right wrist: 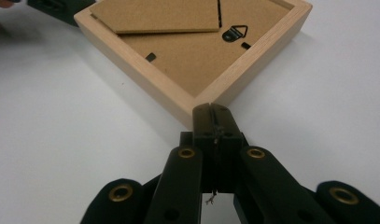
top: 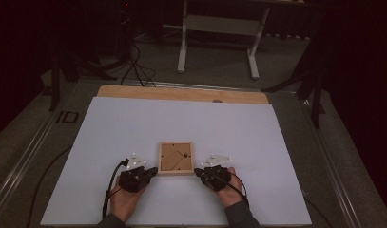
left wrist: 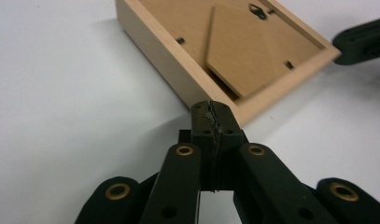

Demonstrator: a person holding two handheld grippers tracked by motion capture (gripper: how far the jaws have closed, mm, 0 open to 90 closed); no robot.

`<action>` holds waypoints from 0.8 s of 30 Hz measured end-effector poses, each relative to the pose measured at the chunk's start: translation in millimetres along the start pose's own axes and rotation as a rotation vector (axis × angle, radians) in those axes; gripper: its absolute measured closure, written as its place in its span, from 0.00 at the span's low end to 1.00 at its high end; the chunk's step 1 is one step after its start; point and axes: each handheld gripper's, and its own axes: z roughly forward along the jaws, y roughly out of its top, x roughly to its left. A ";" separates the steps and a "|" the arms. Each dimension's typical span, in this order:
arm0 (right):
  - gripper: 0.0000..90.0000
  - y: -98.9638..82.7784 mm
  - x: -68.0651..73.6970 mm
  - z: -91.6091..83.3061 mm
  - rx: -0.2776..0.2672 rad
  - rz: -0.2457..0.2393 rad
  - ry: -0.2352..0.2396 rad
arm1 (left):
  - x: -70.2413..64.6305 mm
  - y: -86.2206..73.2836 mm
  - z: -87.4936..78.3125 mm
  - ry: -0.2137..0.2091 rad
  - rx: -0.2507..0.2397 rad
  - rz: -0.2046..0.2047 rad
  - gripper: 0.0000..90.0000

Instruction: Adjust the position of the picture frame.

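A small square wooden picture frame [top: 175, 158] lies face down on the white table top, its brown backing board and black hanger showing. My left gripper [top: 154, 170] is shut and empty, its tip at the frame's near left corner. In the left gripper view the closed tips [left wrist: 212, 110] meet the frame [left wrist: 178, 74] at that corner. My right gripper [top: 196, 171] is shut and empty too, its tip at the near right corner. In the right gripper view its tips [right wrist: 211, 112] touch the frame [right wrist: 155, 81] at the corner.
The white sheet [top: 134, 123] covers a wooden table with a bare strip [top: 181, 93] along the far edge. Beyond stand a white table's legs [top: 183, 47] and dark stands [top: 317, 90] on grey floor. A cable [top: 108, 187] trails from the left gripper.
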 end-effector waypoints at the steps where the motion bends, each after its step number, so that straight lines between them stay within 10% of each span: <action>1: 1.00 -0.4 0.1 -0.3 0.001 -0.001 0.002 | -1.0 -0.6 -1.6 -0.005 0.005 0.001 0.99; 24: 1.00 -2.7 1.1 -1.3 0.000 0.009 0.002 | -2.8 0.6 -1.8 -0.004 -0.027 0.005 1.00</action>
